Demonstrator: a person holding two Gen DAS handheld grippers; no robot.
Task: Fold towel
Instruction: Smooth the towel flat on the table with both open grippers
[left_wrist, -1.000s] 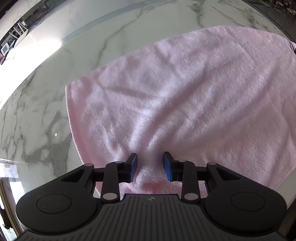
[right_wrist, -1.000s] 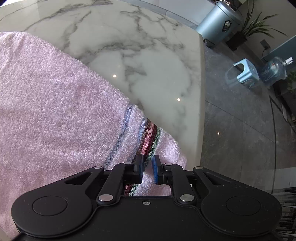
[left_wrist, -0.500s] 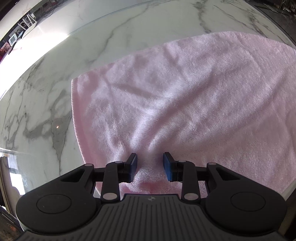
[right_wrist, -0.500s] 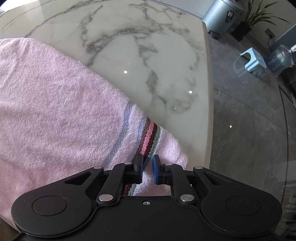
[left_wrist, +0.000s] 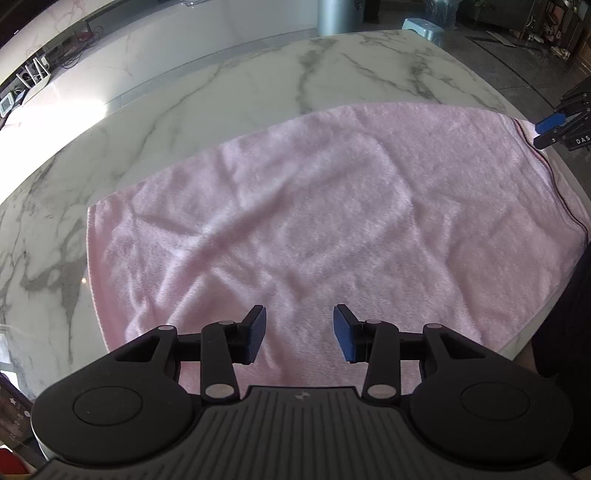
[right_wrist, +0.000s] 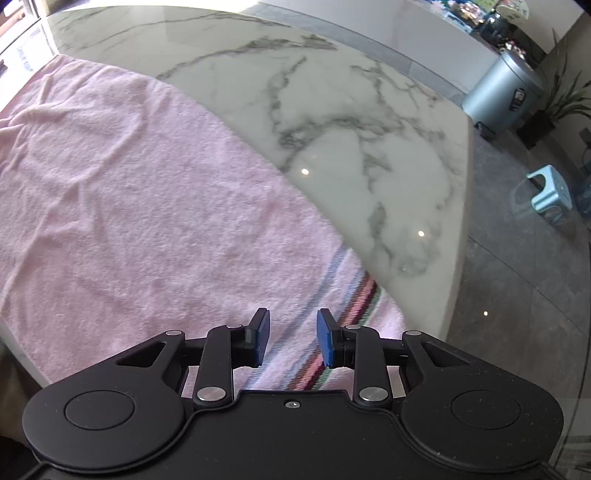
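Two hand-held grippers hang over one pink towel: the left hand-held gripper and right hand-held gripper both have jaws opening, pads clear of the cloth. It lies flat on the marble surface, striped end under the right one.

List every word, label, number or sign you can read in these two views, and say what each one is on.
"DAS": white letters on the right claw, cut off by the edge of the left wrist view.
Label on the grey bin: too small to read.
Small emblem on the left claw: a mark, no readable letters.
Pink towel and marble table: no text.
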